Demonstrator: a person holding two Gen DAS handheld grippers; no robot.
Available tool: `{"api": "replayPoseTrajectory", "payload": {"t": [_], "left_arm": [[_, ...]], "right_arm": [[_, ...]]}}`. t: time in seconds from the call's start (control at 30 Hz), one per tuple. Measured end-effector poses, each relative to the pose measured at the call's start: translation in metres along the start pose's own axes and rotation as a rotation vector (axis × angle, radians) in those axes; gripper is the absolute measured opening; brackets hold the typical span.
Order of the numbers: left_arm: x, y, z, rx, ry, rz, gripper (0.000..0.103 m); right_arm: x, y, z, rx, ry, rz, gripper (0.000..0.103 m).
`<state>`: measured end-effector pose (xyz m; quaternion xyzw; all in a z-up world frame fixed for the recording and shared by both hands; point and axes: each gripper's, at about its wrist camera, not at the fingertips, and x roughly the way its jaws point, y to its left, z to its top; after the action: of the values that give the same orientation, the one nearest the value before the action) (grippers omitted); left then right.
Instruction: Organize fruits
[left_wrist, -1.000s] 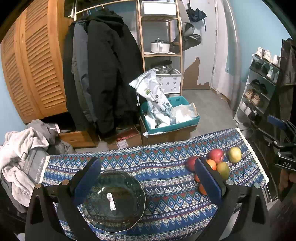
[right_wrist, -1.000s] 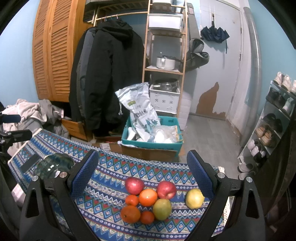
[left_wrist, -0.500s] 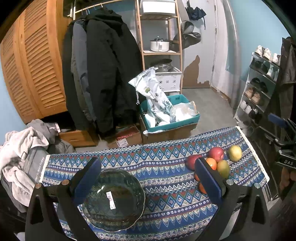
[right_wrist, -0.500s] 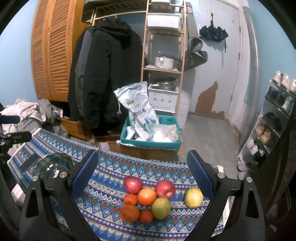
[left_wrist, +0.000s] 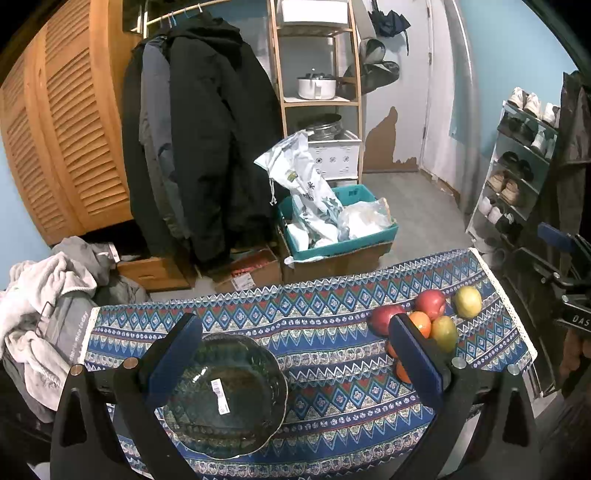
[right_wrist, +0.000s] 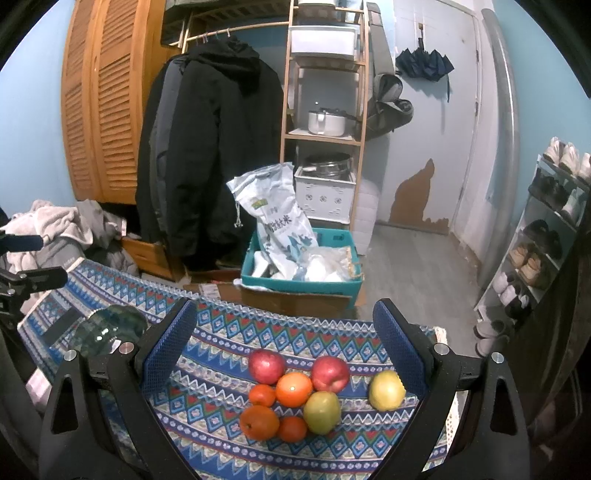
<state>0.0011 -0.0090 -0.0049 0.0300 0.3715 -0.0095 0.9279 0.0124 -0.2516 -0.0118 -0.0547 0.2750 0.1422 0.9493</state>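
On the counter's right end, fruit cluster (right_wrist: 295, 398) untouched; glass bowl (left_wrist: 225, 395) empty, well apart. Both tongs, right (right_wrist: 284, 343) and left (left_wrist: 295, 354), wide, empty. Advice: take outlying yellow fruit (right_wrist: 386, 390) first, centred.

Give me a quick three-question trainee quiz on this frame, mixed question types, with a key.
1. True or false: the glass bowl already holds fruit.
2. Multiple choice: the yellow-green fruit that sits apart from the cluster lies toward which side of the right wrist view? A) left B) right C) behind the bowl
3. Fill in: in the right wrist view, the fruit pile includes ___ red apples.

Key
1. False; it is empty apart from a sticker.
2. B
3. Two. Both the left gripper and the right gripper are open and hold nothing.
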Motion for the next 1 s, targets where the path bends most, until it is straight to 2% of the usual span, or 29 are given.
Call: {"api": "replayPoseTrajectory", "payload": {"t": [1.0], "left_arm": [[0.0037, 0.0002, -0.0013, -0.010, 0.008, 0.000, 0.102]], "right_arm": [[-0.0008, 0.0004, -0.0022, 0.000, 0.009, 0.003, 0.094]]}}
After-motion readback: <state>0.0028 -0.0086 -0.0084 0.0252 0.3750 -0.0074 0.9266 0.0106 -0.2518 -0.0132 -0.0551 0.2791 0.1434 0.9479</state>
